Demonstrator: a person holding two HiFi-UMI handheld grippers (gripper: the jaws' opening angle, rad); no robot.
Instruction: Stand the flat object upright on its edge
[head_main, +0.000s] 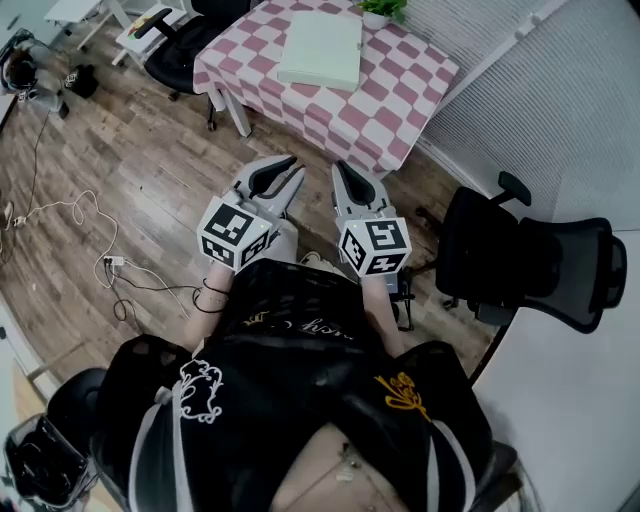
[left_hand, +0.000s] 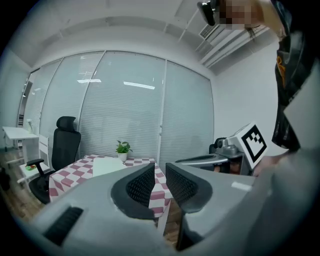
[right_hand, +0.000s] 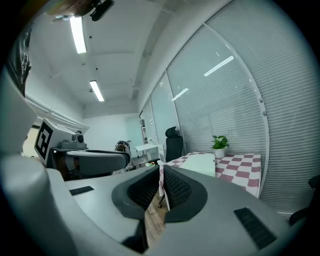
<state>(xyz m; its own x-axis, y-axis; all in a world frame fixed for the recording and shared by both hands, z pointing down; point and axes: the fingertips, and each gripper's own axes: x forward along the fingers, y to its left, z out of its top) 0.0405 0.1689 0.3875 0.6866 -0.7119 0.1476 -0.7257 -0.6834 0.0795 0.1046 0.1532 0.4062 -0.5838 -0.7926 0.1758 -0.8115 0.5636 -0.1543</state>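
Head view looks down past our black embroidered top (head_main: 300, 380) to two hand-held tools side by side above the wood-plank floor (head_main: 120, 150), both pointing toward a table. Our left gripper (head_main: 287, 170), grey with a black-and-white marker cube at its back, has its jaws drawn together. In the left gripper view only a thin slit shows between the ribbed black pads (left_hand: 140, 185), and nothing sits in it. Our right gripper (head_main: 343, 172) is closed as well: in the right gripper view its pads meet at the tips with nothing caught between them. Neither tool touches anything.

The pale, flat rectangular slab (head_main: 321, 48) lies on its broad face on the small table draped in a pink-and-white chequered cloth (head_main: 400, 100), ahead of both grippers and well apart from them. It rests toward the far side of the tabletop, with one corner near the small green potted plant (head_main: 383, 10) that stands by the white slatted blinds (head_main: 540, 90). We cannot tell whether the slab is a board, a box or a closed book.

A black mesh office chair (head_main: 530, 262) stands to our right beside a white desk (head_main: 570, 400). Another black chair (head_main: 185, 45) sits at the table's left end, and loose cables (head_main: 100, 262) trail over the floor to our left.
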